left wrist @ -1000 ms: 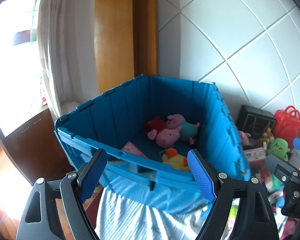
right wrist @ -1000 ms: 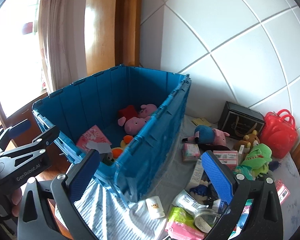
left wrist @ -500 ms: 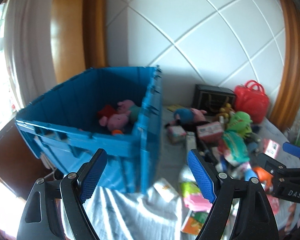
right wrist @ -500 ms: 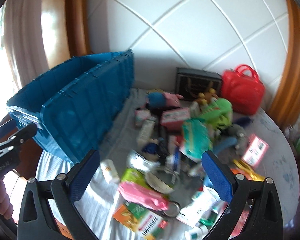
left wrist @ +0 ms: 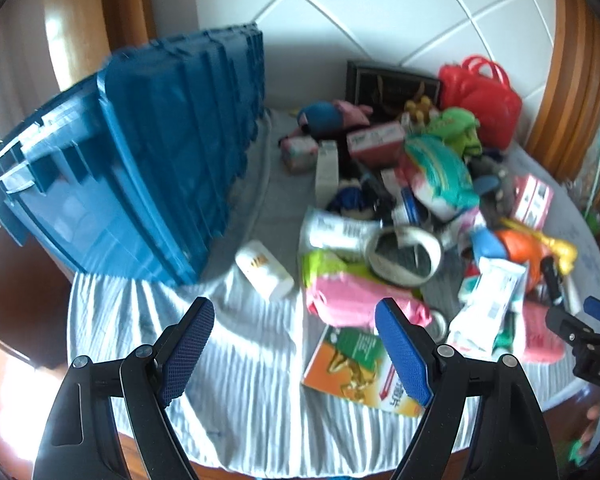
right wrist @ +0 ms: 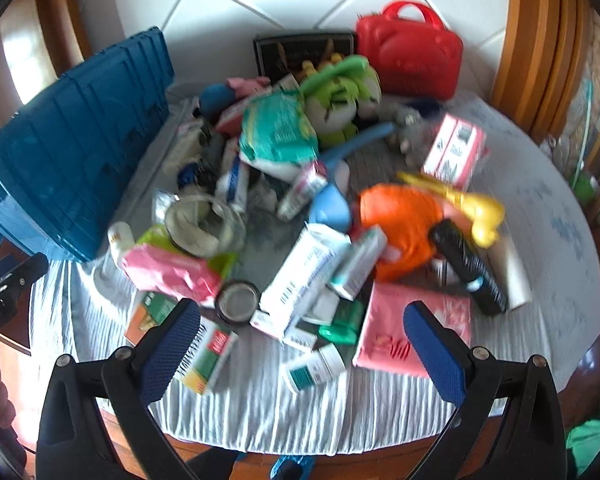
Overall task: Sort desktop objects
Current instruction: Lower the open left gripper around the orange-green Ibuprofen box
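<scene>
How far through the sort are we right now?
Done: cannot tell; the blue crate's inside is hidden in both views. In hand: nothing; left gripper and right gripper are open and empty. Left: the whole pile on the table.

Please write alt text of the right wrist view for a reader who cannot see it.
Open right gripper, nothing between its fingers, above a heap of toys, boxes and packets on a grey cloth. A blue crate stands at the left, a red case at the back wall, an orange toy mid-heap.
</scene>
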`<action>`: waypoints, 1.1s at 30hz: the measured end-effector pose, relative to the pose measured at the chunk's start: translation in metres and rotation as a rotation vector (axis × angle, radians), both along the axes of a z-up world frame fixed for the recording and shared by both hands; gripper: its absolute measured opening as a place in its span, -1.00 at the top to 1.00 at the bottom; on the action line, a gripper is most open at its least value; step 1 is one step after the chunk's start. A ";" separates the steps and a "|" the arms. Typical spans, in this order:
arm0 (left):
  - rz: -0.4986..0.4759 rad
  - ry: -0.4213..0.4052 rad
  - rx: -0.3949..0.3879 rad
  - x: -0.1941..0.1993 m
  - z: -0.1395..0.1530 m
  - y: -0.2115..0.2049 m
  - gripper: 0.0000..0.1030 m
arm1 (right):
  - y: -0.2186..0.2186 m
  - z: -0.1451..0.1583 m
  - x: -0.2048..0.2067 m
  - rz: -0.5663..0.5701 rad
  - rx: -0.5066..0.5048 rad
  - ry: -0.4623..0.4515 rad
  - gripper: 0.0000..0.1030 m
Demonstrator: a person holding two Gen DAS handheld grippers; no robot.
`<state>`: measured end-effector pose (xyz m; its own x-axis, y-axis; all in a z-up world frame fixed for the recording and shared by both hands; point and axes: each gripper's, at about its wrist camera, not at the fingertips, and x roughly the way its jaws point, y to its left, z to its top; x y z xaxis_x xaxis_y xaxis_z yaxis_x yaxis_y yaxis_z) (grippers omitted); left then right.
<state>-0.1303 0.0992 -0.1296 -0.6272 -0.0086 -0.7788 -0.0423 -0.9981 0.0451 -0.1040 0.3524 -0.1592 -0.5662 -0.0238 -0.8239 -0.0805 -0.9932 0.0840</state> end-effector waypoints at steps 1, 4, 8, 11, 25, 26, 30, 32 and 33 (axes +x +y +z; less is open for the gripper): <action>-0.010 -0.019 -0.009 0.000 -0.009 0.005 -0.62 | 0.002 -0.011 0.002 -0.003 -0.010 -0.024 -1.00; -0.040 -0.076 -0.024 -0.002 -0.037 0.013 -0.62 | 0.004 -0.040 0.005 -0.002 -0.031 -0.091 -1.00; -0.081 -0.142 -0.044 -0.008 -0.072 0.023 -0.62 | 0.007 -0.071 0.013 -0.049 -0.058 -0.147 -1.00; -0.115 -0.175 -0.044 -0.008 -0.094 0.033 -0.62 | 0.009 -0.089 0.020 -0.086 -0.078 -0.181 -1.00; -0.097 -0.245 -0.023 0.004 -0.138 -0.002 0.05 | -0.074 -0.107 0.014 0.122 -0.019 -0.200 -0.09; -0.102 -0.234 -0.038 0.003 -0.137 -0.001 0.05 | -0.079 -0.113 0.012 0.131 -0.017 -0.213 -0.09; -0.094 -0.172 -0.146 -0.006 -0.137 -0.005 0.07 | -0.100 -0.124 0.002 0.182 -0.084 -0.226 -0.08; -0.039 -0.158 -0.198 -0.022 -0.139 -0.021 0.09 | -0.118 -0.126 -0.001 0.241 -0.132 -0.230 -0.09; -0.016 -0.169 -0.196 -0.030 -0.140 -0.030 0.11 | -0.131 -0.126 -0.001 0.282 -0.150 -0.233 -0.09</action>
